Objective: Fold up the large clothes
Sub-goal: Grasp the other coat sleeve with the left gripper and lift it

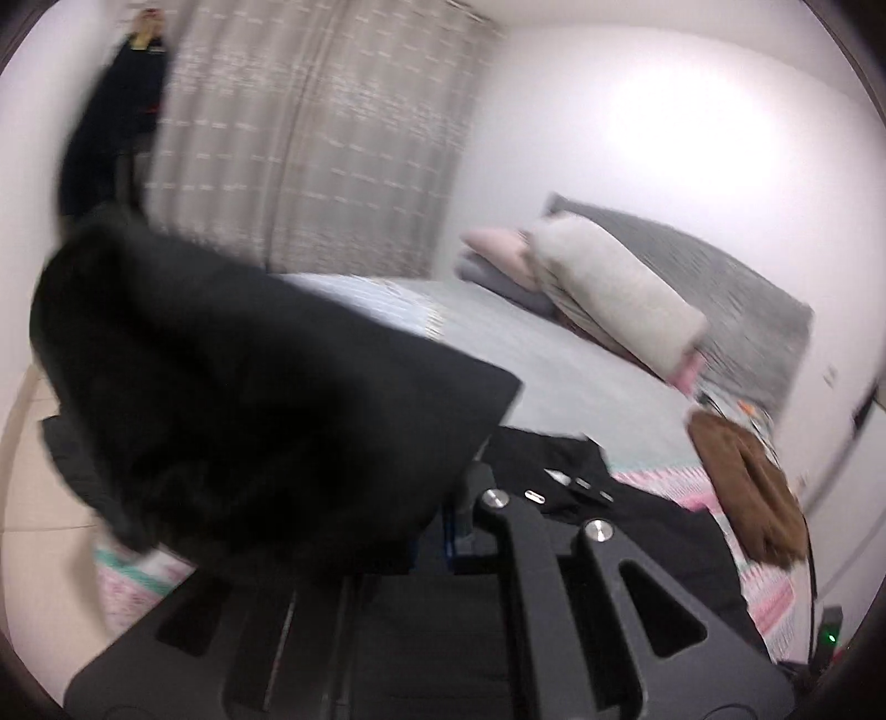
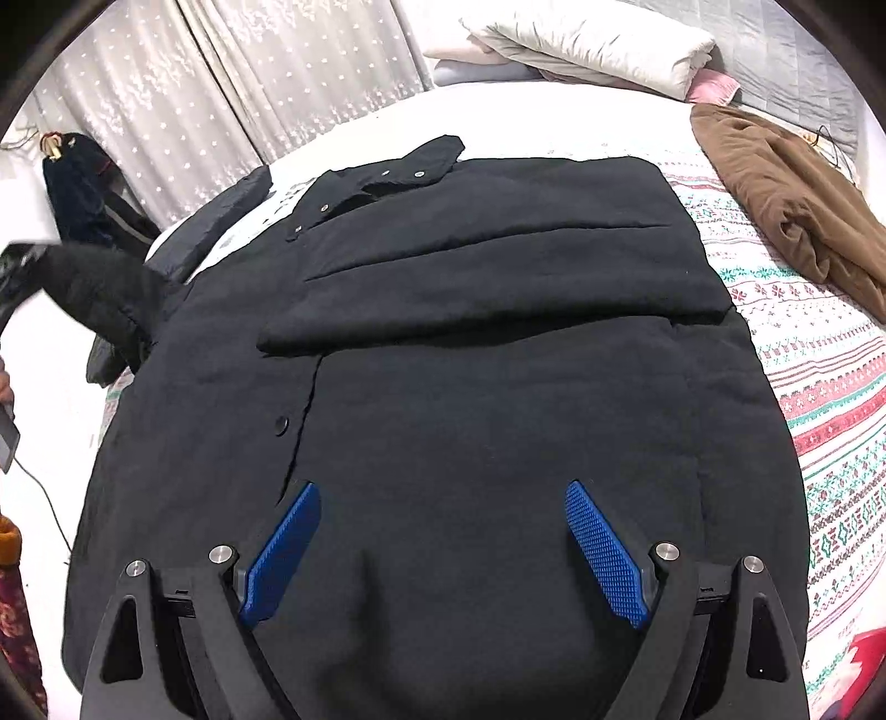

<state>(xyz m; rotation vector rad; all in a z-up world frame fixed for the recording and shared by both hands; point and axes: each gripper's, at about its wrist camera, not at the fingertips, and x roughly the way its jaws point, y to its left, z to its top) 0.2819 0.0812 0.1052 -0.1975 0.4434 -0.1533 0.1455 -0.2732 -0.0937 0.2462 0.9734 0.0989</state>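
A large black jacket (image 2: 443,360) lies spread on the bed, front up, with one sleeve (image 2: 487,266) folded across its chest. My right gripper (image 2: 443,531) is open, its blue pads (image 2: 603,554) hovering just over the jacket's lower part. My left gripper (image 1: 443,526) is shut on the jacket's other sleeve (image 1: 249,399) and holds it lifted off the bed at the left side; this raised sleeve also shows in the right wrist view (image 2: 99,288). The sleeve hides the left gripper's fingertips.
A brown garment (image 2: 792,205) lies on the patterned bedspread (image 2: 819,399) at the right. Folded quilts and pillows (image 2: 598,50) are stacked by the grey headboard (image 1: 736,299). Curtains (image 2: 232,83) hang behind the bed. A dark coat (image 2: 77,188) hangs at the left.
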